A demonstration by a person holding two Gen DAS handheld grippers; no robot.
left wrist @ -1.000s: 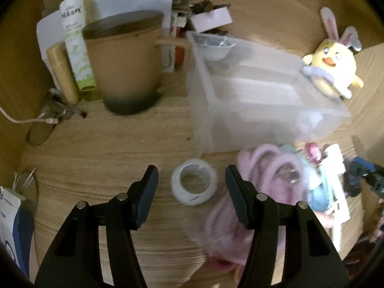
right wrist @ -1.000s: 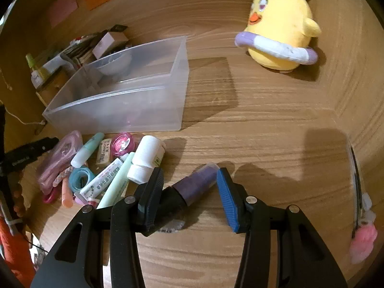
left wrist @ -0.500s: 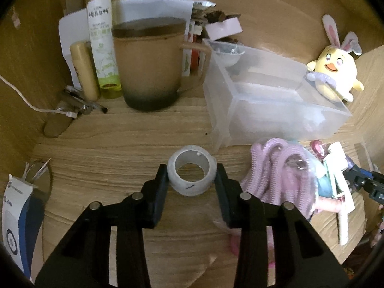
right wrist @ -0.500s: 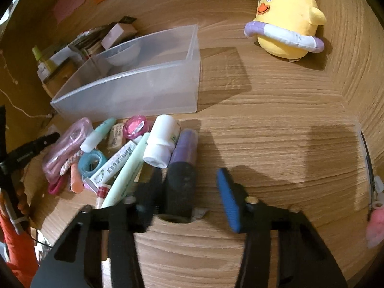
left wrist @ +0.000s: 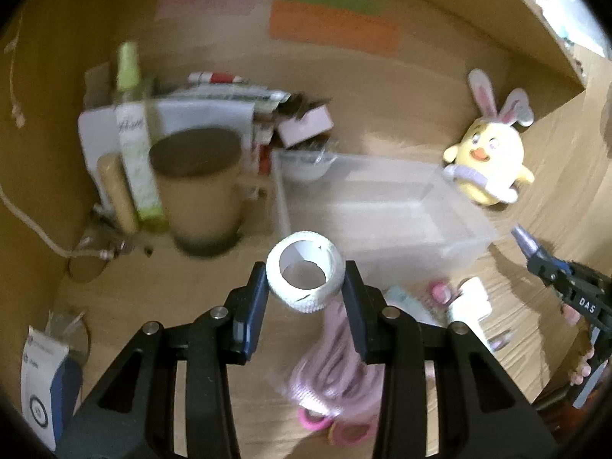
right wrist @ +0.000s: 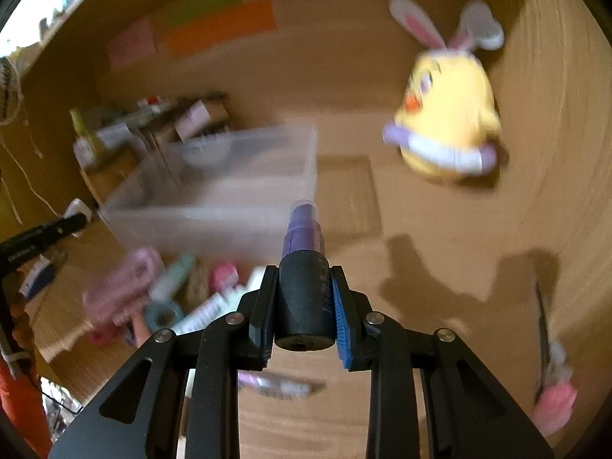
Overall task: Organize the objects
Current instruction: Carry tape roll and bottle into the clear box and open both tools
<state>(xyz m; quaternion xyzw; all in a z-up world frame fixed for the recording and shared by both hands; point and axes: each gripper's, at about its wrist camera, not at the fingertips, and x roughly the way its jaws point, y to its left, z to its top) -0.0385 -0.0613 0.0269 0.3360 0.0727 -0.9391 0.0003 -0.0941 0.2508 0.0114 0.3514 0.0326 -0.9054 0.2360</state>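
above the wooden desk [left wrist: 160, 306], left gripper [left wrist: 304, 287] clamped on white tape roll [left wrist: 304, 281], right gripper [right wrist: 302, 298] just closing onto purple bottle [right wrist: 304, 267]

Your left wrist view: close over the desk [left wrist: 153, 287], facing its back panel | your right wrist view: same, angled leftward | shared: clear bin [left wrist: 382, 206] [right wrist: 214, 199], plush chick [left wrist: 489, 160] [right wrist: 447, 114]

Only one clear word: "DAS" in white letters on the black right gripper [left wrist: 533, 254], seen at the edge of the left wrist view. Curly green writing on the tall spray bottle [left wrist: 135, 153], too blurry to read. White print on the other black gripper [right wrist: 42, 235], also too small to read.
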